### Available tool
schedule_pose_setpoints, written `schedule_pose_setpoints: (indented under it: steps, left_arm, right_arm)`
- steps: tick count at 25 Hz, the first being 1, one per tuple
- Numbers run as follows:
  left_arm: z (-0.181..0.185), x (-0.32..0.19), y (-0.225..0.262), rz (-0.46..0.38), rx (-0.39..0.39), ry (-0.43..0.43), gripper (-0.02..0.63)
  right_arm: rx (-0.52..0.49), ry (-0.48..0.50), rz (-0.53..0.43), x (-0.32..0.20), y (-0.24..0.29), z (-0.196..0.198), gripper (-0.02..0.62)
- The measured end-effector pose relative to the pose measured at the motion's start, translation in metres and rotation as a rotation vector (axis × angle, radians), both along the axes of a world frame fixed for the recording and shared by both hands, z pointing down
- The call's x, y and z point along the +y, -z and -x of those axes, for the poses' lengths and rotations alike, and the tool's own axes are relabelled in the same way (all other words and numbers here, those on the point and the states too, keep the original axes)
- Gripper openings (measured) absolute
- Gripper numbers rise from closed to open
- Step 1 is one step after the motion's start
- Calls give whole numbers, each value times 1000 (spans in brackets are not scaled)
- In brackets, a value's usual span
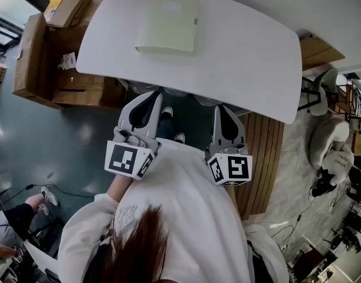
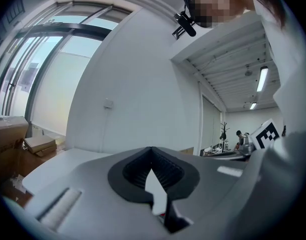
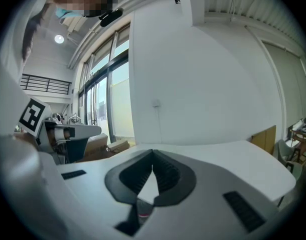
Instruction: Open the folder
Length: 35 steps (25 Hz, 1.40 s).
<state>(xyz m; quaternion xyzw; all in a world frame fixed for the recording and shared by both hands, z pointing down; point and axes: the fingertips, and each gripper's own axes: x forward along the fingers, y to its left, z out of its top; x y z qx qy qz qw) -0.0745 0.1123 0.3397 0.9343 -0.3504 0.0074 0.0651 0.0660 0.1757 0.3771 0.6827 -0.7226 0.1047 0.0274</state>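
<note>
A pale green folder (image 1: 167, 28) lies closed and flat on the white table (image 1: 245, 58), towards its far side. Both grippers hang level short of the table's near edge, close to the person's body. My left gripper (image 1: 146, 100) is shut with nothing between its jaws; in the left gripper view its dark pads (image 2: 165, 171) meet at the tip. My right gripper (image 1: 227, 112) is likewise shut and empty, its pads (image 3: 165, 176) touching in the right gripper view. Neither gripper view shows the folder, only the table edge (image 2: 53, 166).
Brown cardboard boxes (image 1: 45, 58) stand left of the table. A wooden panel (image 1: 319, 52) and white chairs (image 1: 331, 143) are on the right. Another person's legs (image 1: 27, 208) show at the lower left. Windows (image 3: 100, 99) line the far wall.
</note>
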Motion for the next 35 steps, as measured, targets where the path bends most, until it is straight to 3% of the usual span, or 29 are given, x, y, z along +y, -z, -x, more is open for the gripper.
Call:
schedule_pose_setpoints:
  steps: [8,15,21,27,35]
  left_arm:
    - [3,-75,11,-1,-5,-26,8]
    - [-4,-110,11,5,2,-75,9]
    - [-7,-118,2,-3,-58,-134,8]
    - [-10,-124,-20,44,-127,-159,8]
    - [-34,-128,-27,51,-155,-201,9]
  right_arm:
    - [1,3,-7,-65,16,12,7]
    - [21,20,37,-96,8,22,8]
    - [23,10,-26,-116,14,26,8]
    - [60,-8,-134,-130,35,18,8]
    - [-31,20,-154,-143,30,-1,8]
